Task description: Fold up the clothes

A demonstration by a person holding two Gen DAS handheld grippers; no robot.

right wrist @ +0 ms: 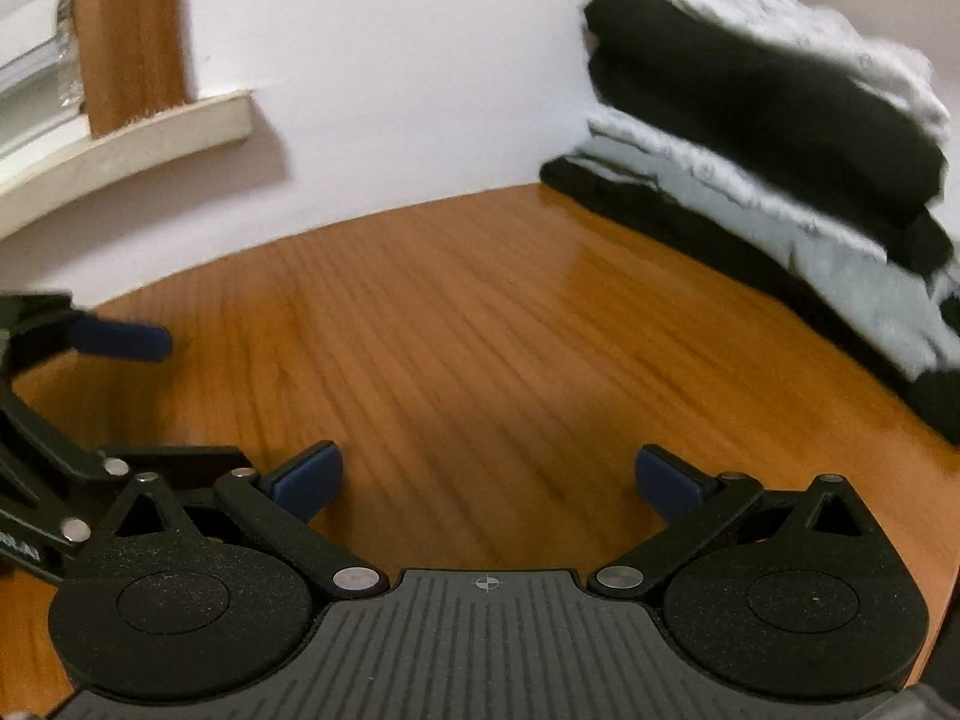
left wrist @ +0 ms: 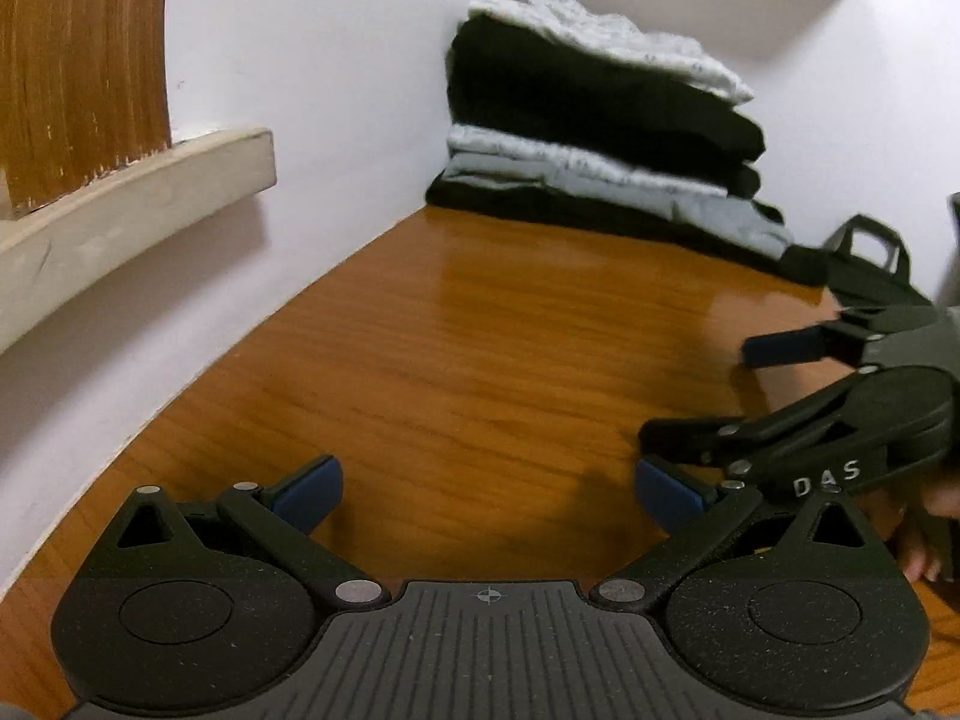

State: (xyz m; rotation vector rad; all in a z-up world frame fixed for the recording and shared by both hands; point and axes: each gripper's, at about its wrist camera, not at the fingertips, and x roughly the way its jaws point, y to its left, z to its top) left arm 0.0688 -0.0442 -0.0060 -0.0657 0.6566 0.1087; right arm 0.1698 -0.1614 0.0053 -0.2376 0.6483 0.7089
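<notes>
Two hand-held grippers hover low over a glossy wooden bench (left wrist: pixel 480 324), both empty, with their blue-padded fingers spread wide apart. In the left wrist view, the left gripper (left wrist: pixel 489 489) frames bare wood between its fingers (left wrist: pixel 312 489); the right gripper (left wrist: pixel 702 396) reaches in from the right edge, its own fingers parted, and part of a hand (left wrist: pixel 930 516) shows behind it. In the right wrist view, the right gripper (right wrist: pixel 489 477) likewise has only wood between its fingers (right wrist: pixel 669 483), with the left gripper (right wrist: pixel 129 396) entering from the left edge. The stack of folded clothes (left wrist: pixel 600 126), alternating black and pale grey layers, lies well beyond both sets of fingers, at the far end of the bench, pushed into the corner of the white wall (left wrist: pixel 336 60); from the left gripper it sits ahead and slightly right, from the right gripper far right. A dark strap (left wrist: pixel 870 246) lies beside the stack. A pale ledge (left wrist: pixel 138 192) juts from the wall at left, carrying a wooden frame (left wrist: pixel 84 54)
</notes>
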